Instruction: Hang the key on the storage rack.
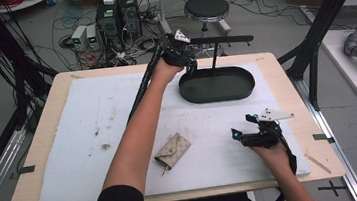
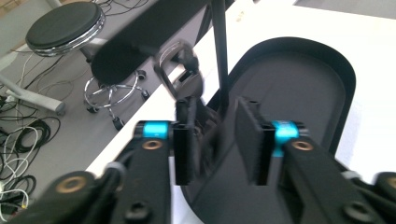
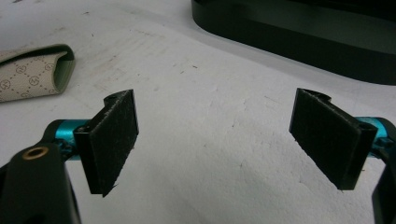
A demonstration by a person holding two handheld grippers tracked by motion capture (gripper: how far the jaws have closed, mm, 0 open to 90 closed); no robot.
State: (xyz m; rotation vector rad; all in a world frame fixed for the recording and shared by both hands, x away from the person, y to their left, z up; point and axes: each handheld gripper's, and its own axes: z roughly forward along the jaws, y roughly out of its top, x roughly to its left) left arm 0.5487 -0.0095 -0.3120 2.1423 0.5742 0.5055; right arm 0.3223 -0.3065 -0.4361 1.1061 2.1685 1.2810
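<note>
Left gripper is held at the far left end of an oval black tray, matte, with a low rounded rim. A thin black post rises from the tray and carries a flat crossbar on top. In the left gripper view the fingers are seen partly spread, nothing pinched between them. Just beyond the fingertips a small dark metal clip or ring is seen hanging by the post; blurred, exact shape cannot be told. The post stands just ahead of the gap, over the tray floor.

Right gripper is rested near the table's front right edge. Its fingers are spread wide, with rough black pads and only bare white foam mat between them. A small beige patterned pouch, soft and folded, lies well to the left of the fingertips. The tray's wall is seen beyond them. A round stool and cables are seen on the floor behind.
</note>
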